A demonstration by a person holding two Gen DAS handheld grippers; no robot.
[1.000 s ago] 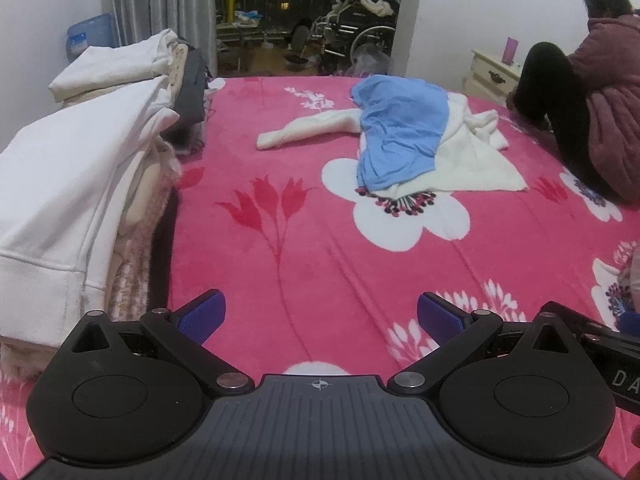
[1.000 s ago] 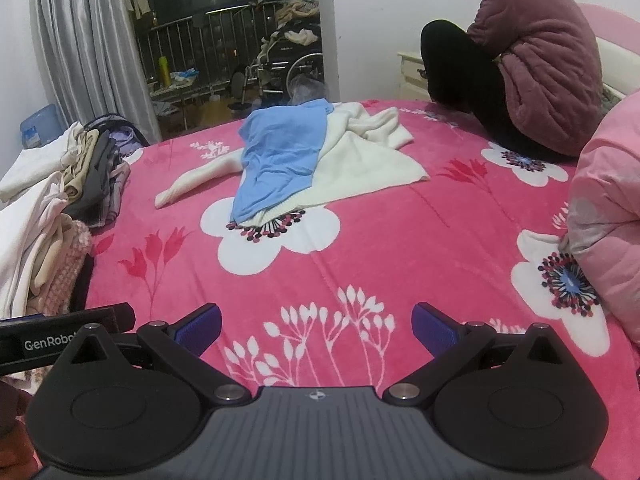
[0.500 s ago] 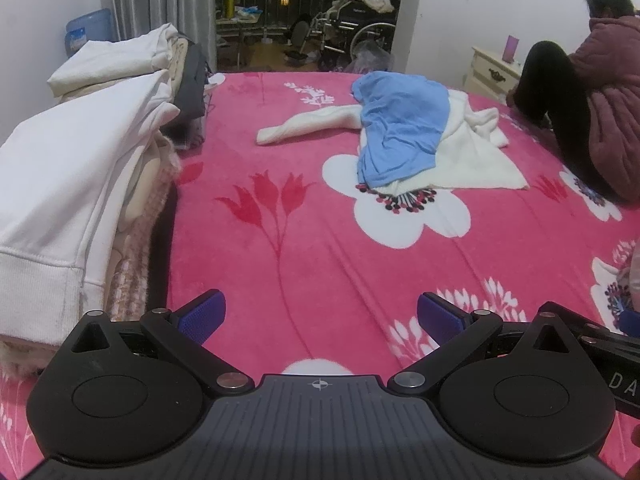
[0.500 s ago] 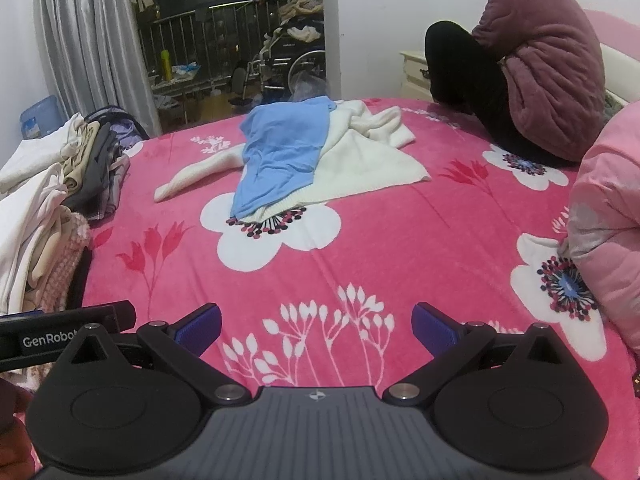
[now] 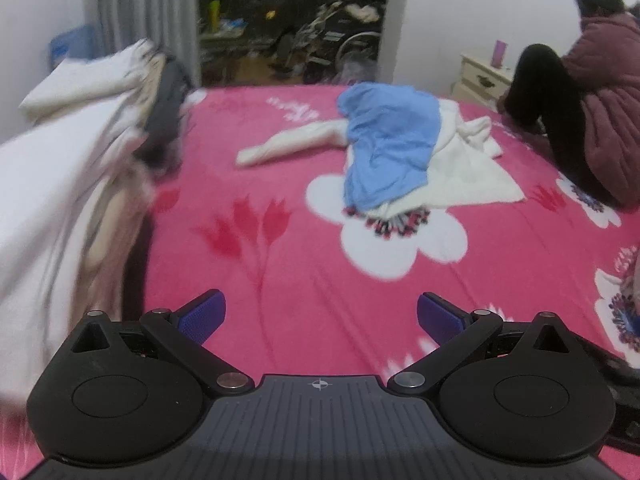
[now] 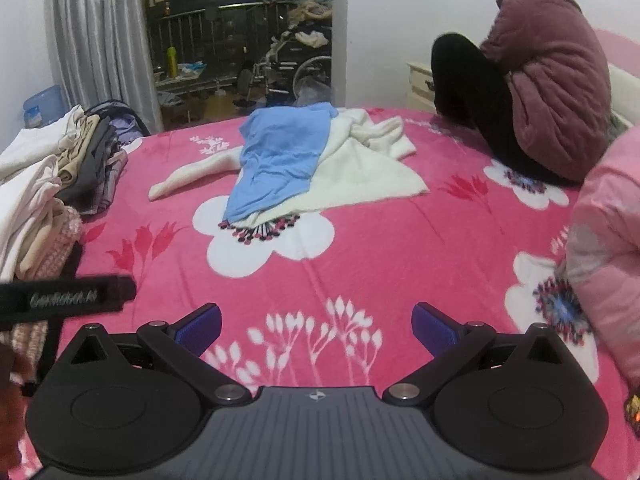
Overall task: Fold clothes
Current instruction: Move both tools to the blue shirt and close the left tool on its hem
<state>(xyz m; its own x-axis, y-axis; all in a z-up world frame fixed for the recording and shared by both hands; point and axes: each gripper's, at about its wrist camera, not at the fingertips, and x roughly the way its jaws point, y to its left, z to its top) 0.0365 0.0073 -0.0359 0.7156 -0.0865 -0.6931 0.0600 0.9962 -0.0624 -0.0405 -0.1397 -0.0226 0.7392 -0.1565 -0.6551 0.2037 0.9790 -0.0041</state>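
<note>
A blue garment [image 5: 388,152] [image 6: 280,160] lies crumpled over a cream-white sweater [image 5: 460,168] [image 6: 360,176] in the middle of a pink flowered bed cover [image 5: 320,272] [image 6: 380,248]. One cream sleeve [image 5: 288,142] [image 6: 192,172] stretches out to the left. My left gripper [image 5: 320,316] hangs open above the bare cover, well short of the clothes. My right gripper [image 6: 316,324] is open too, nothing between its blue pads. The left tool's black body [image 6: 68,300] shows at the left edge of the right wrist view.
A tall stack of folded clothes [image 5: 68,184] [image 6: 52,184] lines the bed's left side. A person in a maroon padded jacket [image 5: 600,112] [image 6: 544,96] sits on the far right of the bed. A pink quilt [image 6: 608,248] bulges at the right. Beyond the bed stand a nightstand [image 5: 480,76] and a cluttered balcony.
Both grippers have drifted forward toward the clothes pile, which looks a little larger. The left view is blurred by motion. Both jaws stayed open.
</note>
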